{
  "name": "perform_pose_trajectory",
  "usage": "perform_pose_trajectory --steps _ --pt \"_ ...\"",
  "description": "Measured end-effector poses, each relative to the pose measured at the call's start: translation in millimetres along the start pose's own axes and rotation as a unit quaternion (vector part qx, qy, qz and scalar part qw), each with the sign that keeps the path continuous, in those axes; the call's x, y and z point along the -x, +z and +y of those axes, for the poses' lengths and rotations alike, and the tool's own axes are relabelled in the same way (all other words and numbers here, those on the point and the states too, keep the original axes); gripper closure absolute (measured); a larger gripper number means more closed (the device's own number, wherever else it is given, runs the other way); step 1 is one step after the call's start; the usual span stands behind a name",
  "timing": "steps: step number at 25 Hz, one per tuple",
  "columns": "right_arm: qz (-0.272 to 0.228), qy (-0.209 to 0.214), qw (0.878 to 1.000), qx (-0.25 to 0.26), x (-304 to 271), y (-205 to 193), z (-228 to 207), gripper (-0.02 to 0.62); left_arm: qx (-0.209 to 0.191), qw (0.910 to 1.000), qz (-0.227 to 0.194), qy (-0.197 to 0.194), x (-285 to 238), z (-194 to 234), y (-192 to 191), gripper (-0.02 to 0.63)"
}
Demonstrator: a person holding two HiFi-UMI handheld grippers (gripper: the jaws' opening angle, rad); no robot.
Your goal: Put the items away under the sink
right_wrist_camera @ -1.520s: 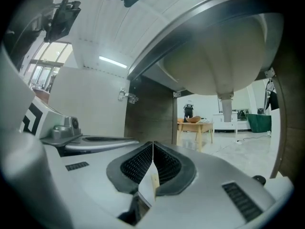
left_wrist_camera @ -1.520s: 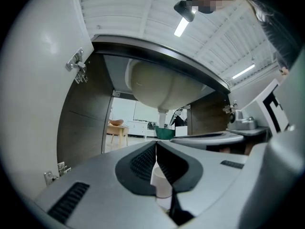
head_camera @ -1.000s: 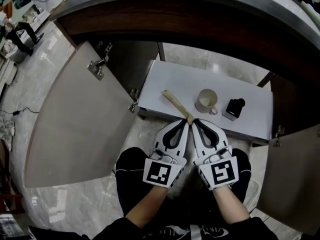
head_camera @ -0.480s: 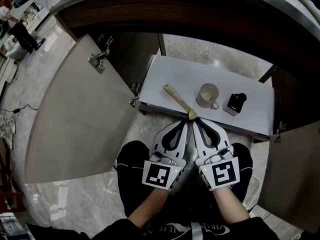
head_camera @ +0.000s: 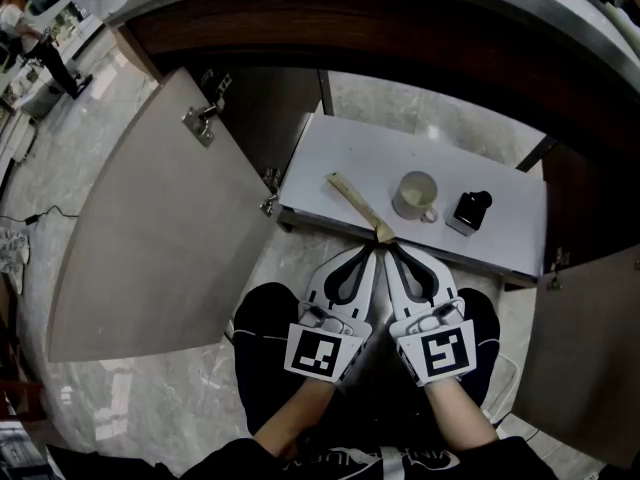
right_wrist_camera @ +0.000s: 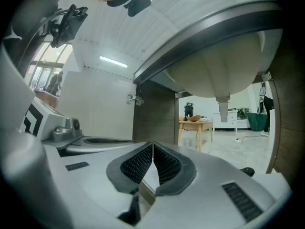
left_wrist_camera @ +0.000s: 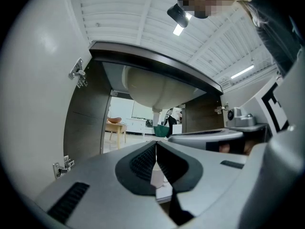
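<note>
While the mug (head_camera: 415,196) stands upright, the spatula (head_camera: 357,206) lies beside.

Marble floor (head_camera: 70,148); wooden table (right_wrist_camera: 195,124), bowl (right_wrist_camera: 194,119) on it.

Wooden spatula (head_camera: 354,205), mug (head_camera: 416,196), small black item (head_camera: 468,211) (perhaps a bottle), on white shelf (head_camera: 345,153)

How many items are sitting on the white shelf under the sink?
3: a wooden utensil at the left, a mug in the middle, and a small black object at the right. None appears hidden.
</note>
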State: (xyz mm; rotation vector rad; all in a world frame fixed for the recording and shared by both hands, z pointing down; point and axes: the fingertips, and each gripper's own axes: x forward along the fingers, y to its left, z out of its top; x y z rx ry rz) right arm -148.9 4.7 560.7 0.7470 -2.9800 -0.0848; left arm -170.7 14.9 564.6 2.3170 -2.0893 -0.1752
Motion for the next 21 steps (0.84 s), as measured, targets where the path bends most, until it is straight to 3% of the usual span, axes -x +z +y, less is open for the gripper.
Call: perform_pose_trajectory --steps 21 --pt "0.029 0.028 0.999 0.026 3.6 -19.5 16.5 0.56 -0.028 0.9988 0.026 -0.029 6.1 -4.9 -11.3 0.597"
